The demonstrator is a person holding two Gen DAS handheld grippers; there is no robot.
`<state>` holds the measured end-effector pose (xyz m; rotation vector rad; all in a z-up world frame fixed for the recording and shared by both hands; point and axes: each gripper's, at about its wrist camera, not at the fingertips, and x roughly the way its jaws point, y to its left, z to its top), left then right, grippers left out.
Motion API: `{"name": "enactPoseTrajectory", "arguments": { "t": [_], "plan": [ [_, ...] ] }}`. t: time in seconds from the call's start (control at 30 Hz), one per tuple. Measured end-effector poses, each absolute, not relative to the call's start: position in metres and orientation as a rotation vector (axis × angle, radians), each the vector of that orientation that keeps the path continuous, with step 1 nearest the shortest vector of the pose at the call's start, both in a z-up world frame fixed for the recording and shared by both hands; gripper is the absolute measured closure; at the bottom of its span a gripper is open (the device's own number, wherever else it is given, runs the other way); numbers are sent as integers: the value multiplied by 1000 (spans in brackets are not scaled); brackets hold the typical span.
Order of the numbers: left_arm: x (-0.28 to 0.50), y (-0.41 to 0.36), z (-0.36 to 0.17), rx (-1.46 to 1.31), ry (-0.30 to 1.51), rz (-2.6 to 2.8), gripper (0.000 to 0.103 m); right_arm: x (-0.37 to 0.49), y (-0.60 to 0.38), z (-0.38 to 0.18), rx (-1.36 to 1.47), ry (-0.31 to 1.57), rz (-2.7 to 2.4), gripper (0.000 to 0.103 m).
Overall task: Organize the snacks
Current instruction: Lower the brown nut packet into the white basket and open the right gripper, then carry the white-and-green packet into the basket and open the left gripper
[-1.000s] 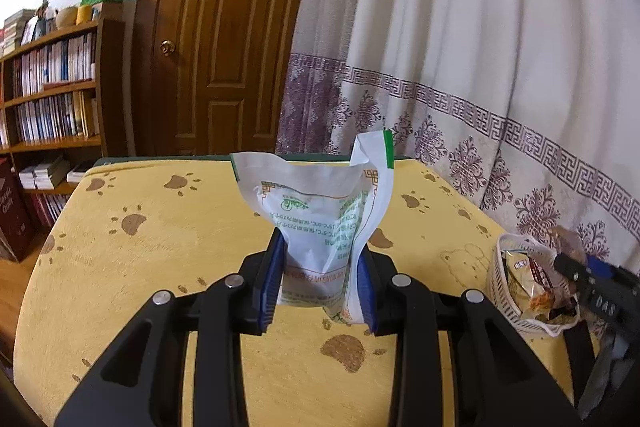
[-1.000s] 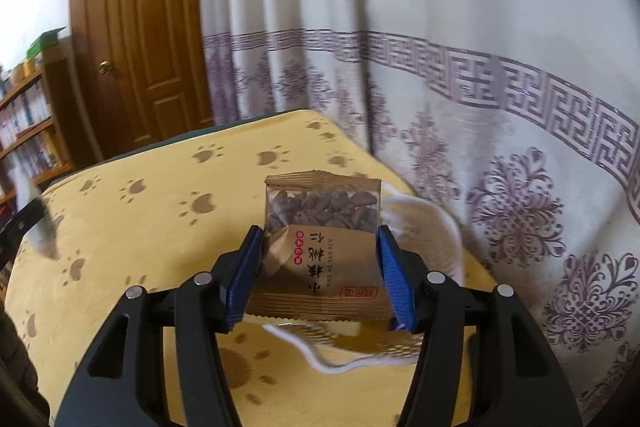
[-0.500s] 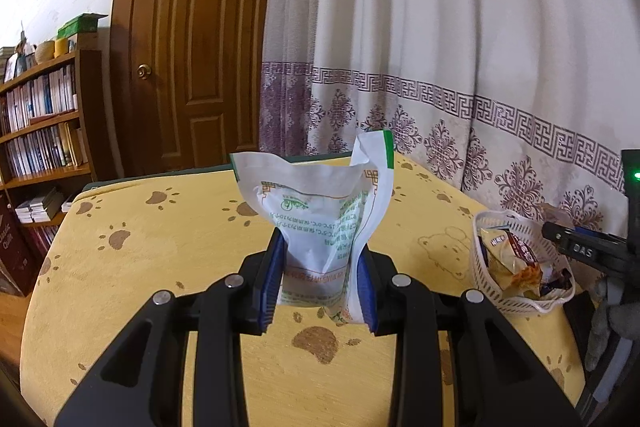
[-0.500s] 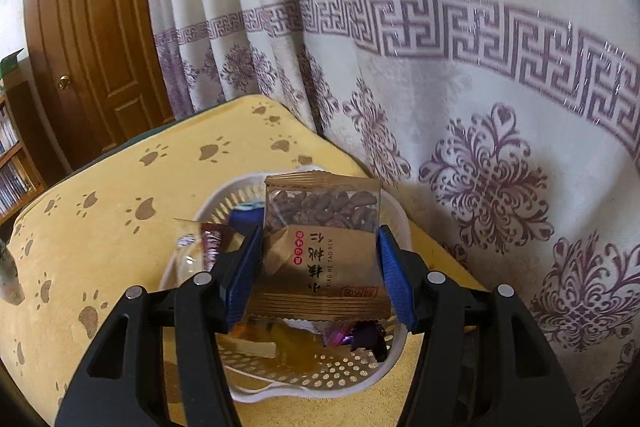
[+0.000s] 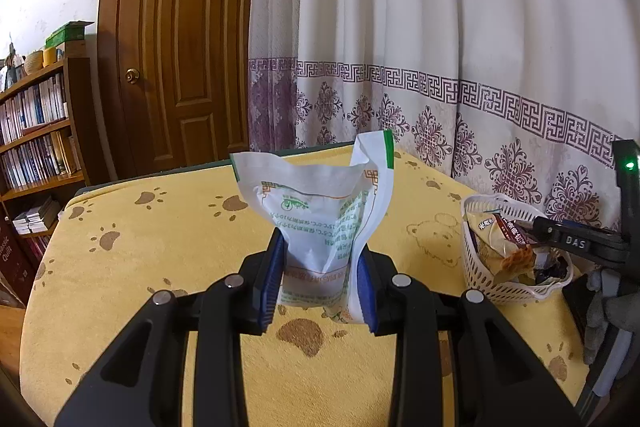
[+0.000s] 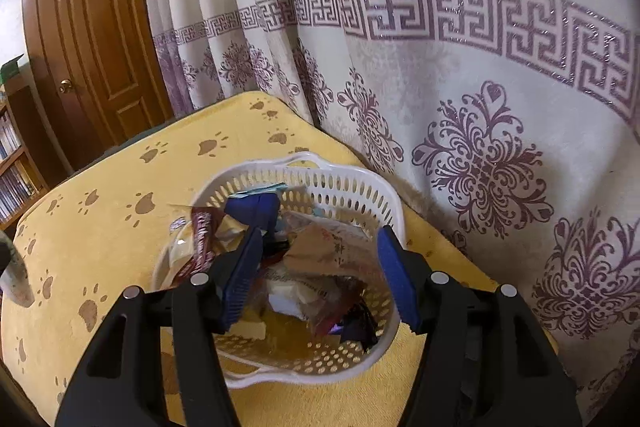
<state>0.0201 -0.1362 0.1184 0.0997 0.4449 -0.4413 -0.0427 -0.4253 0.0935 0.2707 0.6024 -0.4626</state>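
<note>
- Now my left gripper [image 5: 320, 285] is clamped on a white pouch [image 5: 320, 215] with green print, both blue pads pressing its sides, above the yellow paw-print cloth [image 5: 160, 227].
- My right gripper [image 6: 320, 275] hangs over the white basket [image 6: 352, 187]; its jaws have just been opening and stand apart, pads touching nothing.
- Below them the brown packet [image 6: 328, 247] lies in the basket on top of the other snacks, tilted.
- From the left view the basket [image 5: 476, 267] sits at the cloth's right edge, near the curtain [image 5: 440, 47], with my right gripper [image 5: 576, 243] reaching in over it.
</note>
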Motion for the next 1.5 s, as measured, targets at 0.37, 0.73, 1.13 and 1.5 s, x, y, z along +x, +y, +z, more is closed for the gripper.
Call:
{"name": "enactPoseTrajectory", "arguments": {
  "t": [0.37, 0.73, 1.13, 1.5],
  "plan": [
    [16, -149, 112, 144, 449, -447, 70, -70, -390, 96, 223, 539, -403, 34],
    [-1, -188, 91, 243, 482, -472, 70, -100, -378, 76, 209, 519, -353, 31],
    [-20, -252, 96, 351, 454, -512, 70, -122, -389, 55, 251, 517, -310, 30],
    [-20, -303, 90, 419, 452, -550, 70, -131, -405, 48, 285, 512, -302, 30]
  ]
}}
